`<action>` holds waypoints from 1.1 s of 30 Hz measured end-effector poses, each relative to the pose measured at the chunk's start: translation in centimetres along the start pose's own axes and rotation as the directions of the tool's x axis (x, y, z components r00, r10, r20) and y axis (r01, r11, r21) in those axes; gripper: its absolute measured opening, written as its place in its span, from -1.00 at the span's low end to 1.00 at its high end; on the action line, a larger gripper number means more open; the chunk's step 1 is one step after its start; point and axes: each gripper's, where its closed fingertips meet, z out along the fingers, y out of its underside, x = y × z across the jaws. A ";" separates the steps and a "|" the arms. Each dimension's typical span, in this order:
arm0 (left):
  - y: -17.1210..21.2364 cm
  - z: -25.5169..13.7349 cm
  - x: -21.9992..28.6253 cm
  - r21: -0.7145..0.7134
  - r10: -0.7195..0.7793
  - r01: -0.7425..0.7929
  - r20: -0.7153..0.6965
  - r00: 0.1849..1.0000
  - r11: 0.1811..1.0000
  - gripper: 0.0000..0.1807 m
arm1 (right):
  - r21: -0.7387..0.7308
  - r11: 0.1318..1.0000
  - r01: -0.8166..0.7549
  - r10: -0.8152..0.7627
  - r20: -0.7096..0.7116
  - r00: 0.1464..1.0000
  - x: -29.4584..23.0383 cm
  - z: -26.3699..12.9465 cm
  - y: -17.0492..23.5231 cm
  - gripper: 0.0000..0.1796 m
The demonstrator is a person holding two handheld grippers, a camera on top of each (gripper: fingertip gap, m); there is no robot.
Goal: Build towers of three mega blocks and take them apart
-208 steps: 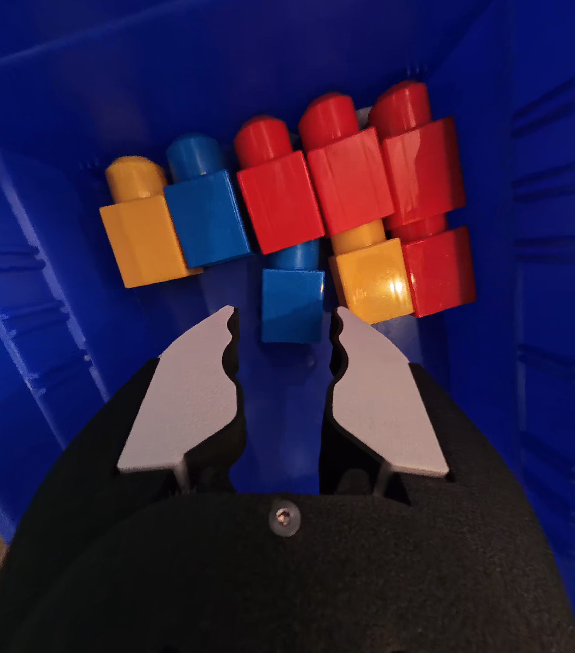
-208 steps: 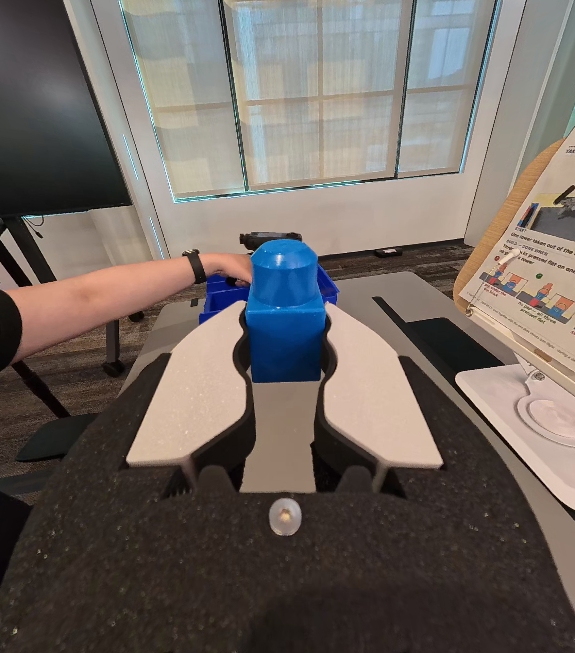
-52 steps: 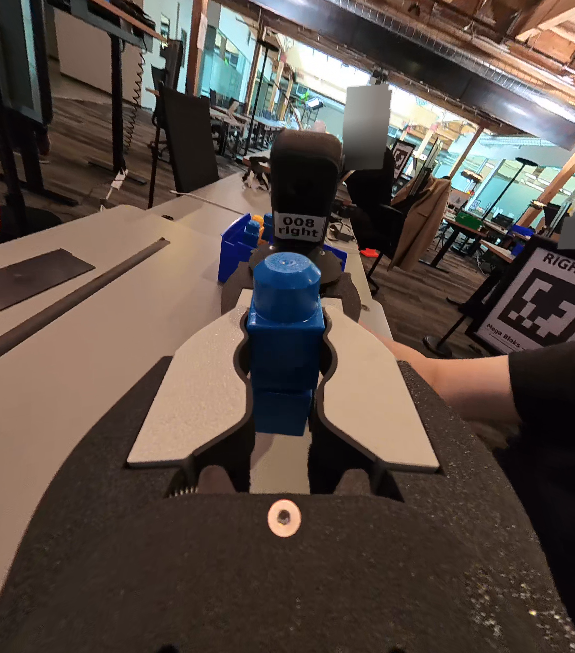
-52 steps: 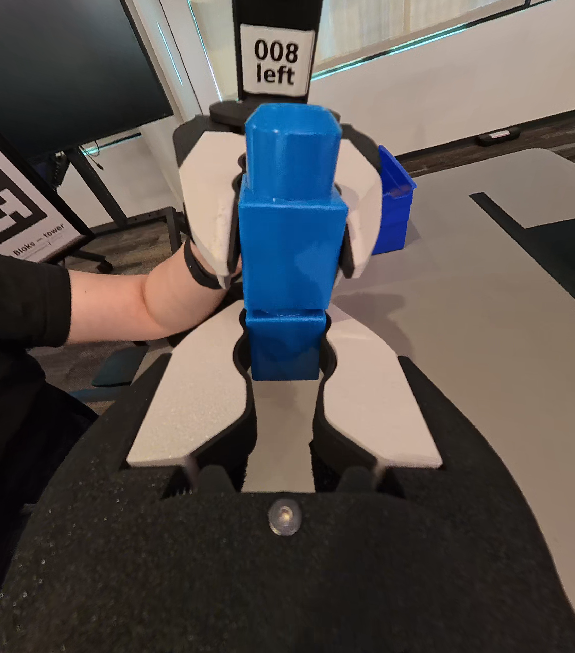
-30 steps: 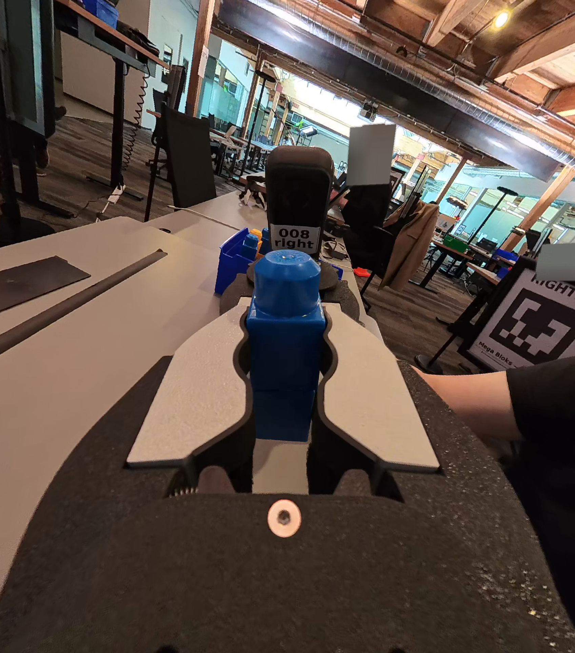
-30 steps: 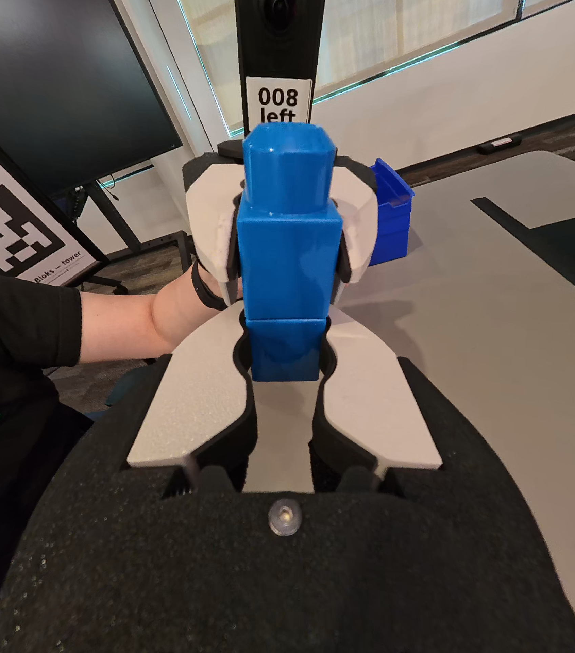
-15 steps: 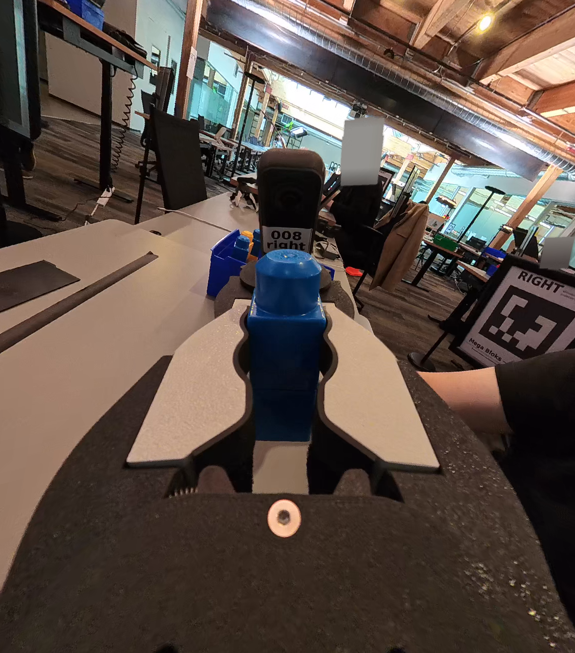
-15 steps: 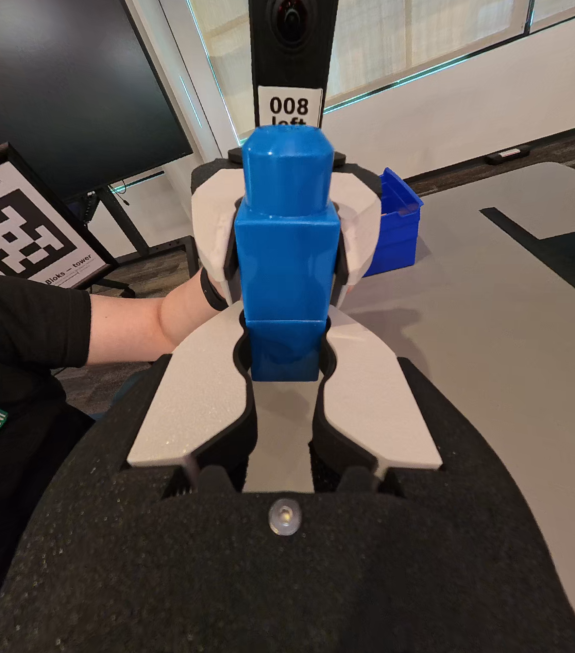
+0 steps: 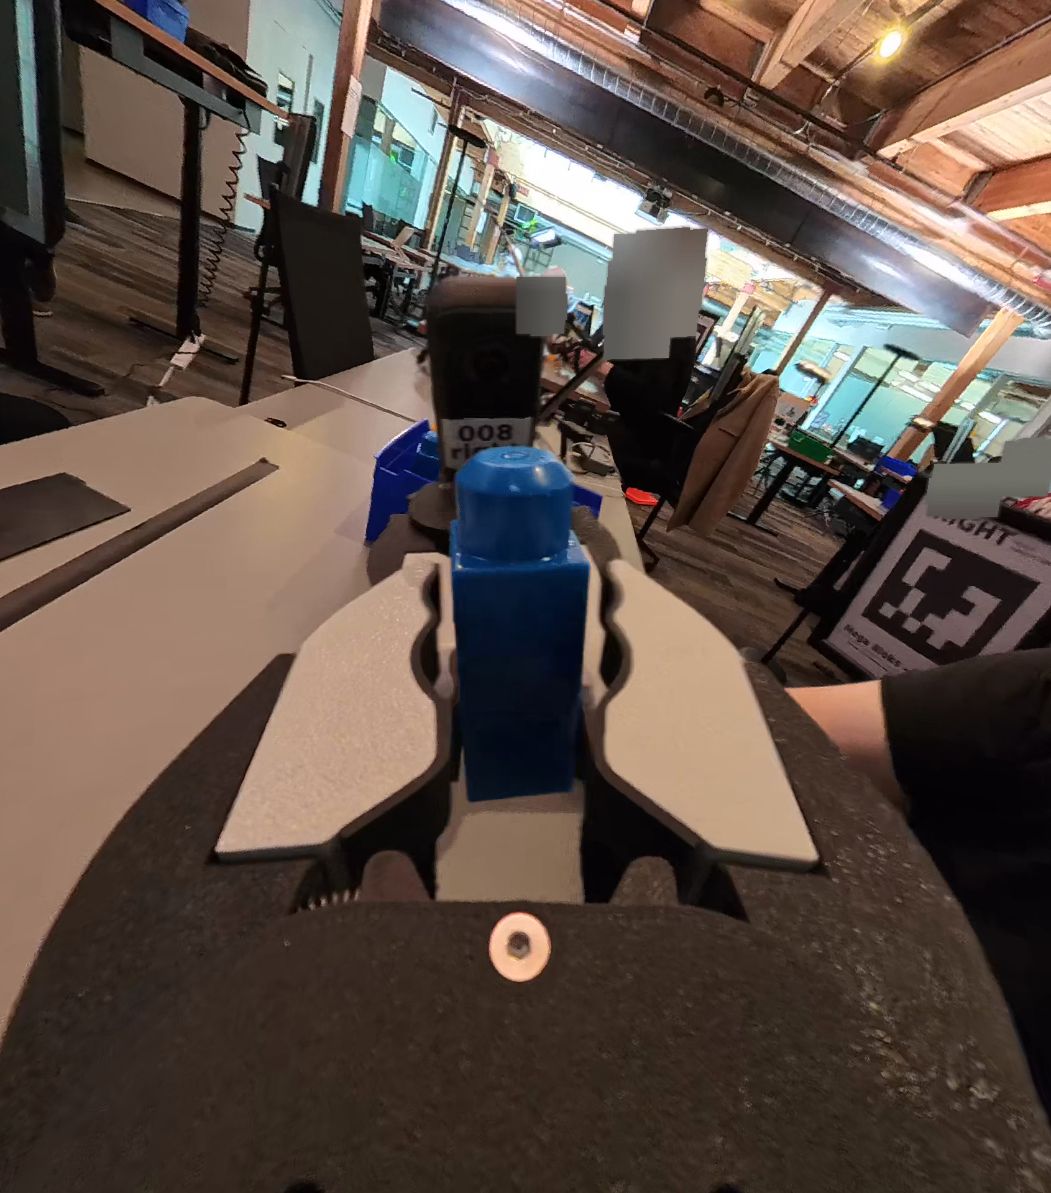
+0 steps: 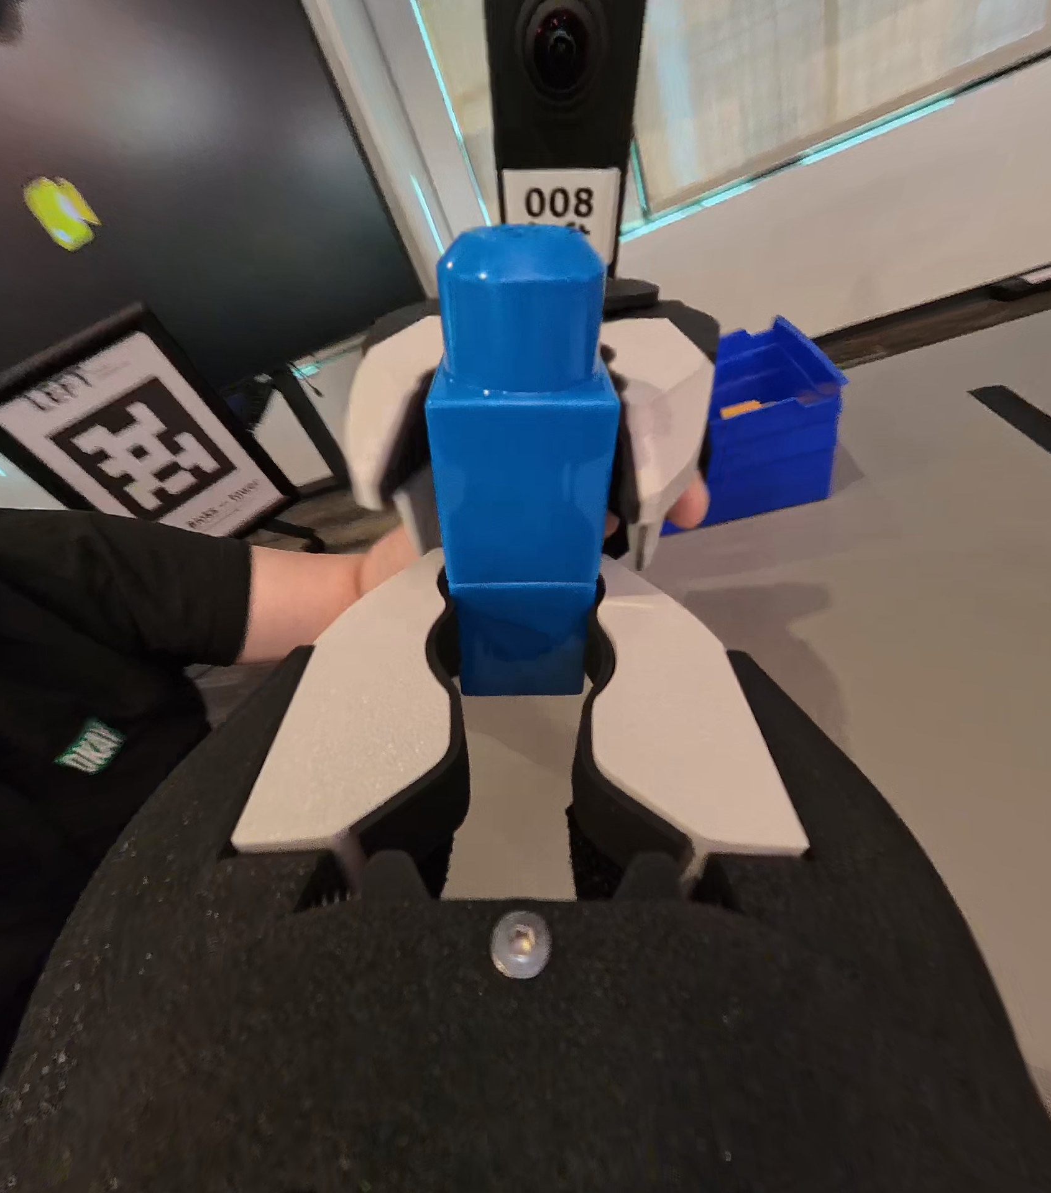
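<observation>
Two blue mega blocks are pressed together into a short tower above the grey table (image 10: 910, 645). My right gripper (image 10: 521, 581) is shut on the lower blue block (image 10: 521, 639). The upper blue block (image 10: 519, 478) stands on it, stud up. My left gripper (image 9: 519, 574) faces the right one, and its fingers (image 9: 367, 684) flank the upper block (image 9: 519, 620) with a small gap on each side, so it is open. In the right wrist view the left gripper's fingers (image 10: 664, 413) stand clear of the block. The lower block (image 9: 519, 755) also shows in the left wrist view.
A blue bin (image 10: 774, 439) with blocks stands on the table behind the left gripper. Another blue bin (image 9: 393, 478) stands behind the right gripper. A black mat (image 9: 6, 516) lies at the table's far side. Framed coded signs (image 10: 141, 445) (image 9: 942, 600) stand off the table.
My left gripper brought a blue block from the bin onto the one in my right gripper. In the last half second its fingers opened off the upper block.
</observation>
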 end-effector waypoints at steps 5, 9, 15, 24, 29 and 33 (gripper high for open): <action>-3.2 -1.8 3.0 0.115 0.009 -0.002 -0.060 0.998 0.993 -0.34 | 0.124 0.989 0.079 -0.111 0.283 0.953 -3.7 -2.8 -0.7 -0.62; -4.1 -3.1 4.7 0.106 0.076 -0.069 -0.059 0.995 0.992 -0.39 | 0.290 0.957 0.019 -0.205 0.626 0.753 -9.2 -7.5 -2.0 -0.62; -3.8 -3.4 6.0 0.062 0.087 -0.081 -0.090 0.992 0.995 -0.41 | 0.302 0.951 0.058 -0.305 0.897 0.320 -15.5 -12.8 0.6 -0.61; -4.8 -9.1 5.6 -0.058 0.163 -0.154 0.237 0.958 0.986 -0.46 | 0.222 0.965 0.140 -0.259 0.892 0.371 -16.3 -11.2 1.3 -0.61; -3.0 -23.2 -0.4 -0.364 0.306 -0.026 0.738 0.602 0.931 -0.59 | 0.145 0.977 0.157 -0.210 0.792 0.573 -13.9 -9.5 0.9 -0.61; 3.5 -34.8 -3.5 -0.461 0.311 0.369 0.863 0.398 0.807 -0.60 | 0.073 0.985 0.157 -0.161 0.722 0.673 -12.0 -8.5 1.1 -0.61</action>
